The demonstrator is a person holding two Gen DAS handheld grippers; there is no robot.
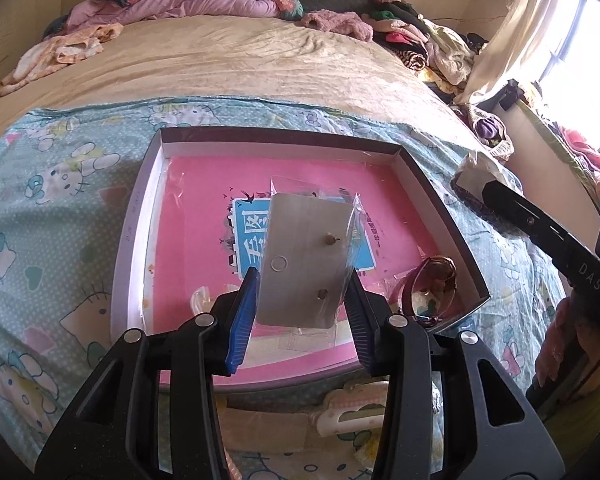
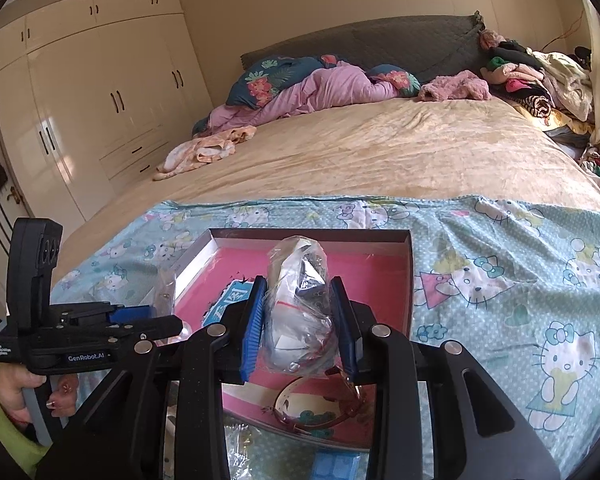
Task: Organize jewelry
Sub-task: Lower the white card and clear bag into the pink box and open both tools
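A shallow box with a pink lining lies on a Hello Kitty sheet; it also shows in the right wrist view. My left gripper is shut on a silver earring card in a clear sleeve, held above the box. My right gripper is shut on a crumpled clear plastic bag of jewelry, also above the box. A watch with a pink strap lies in the box's near right corner; it shows below my right gripper. The right gripper's body shows at the left view's right edge.
A blue printed label is on the box floor. A pink-white hair clip and a small blue box lie on the sheet near me. Clothes are piled at the bed's far right. A wardrobe stands to the left.
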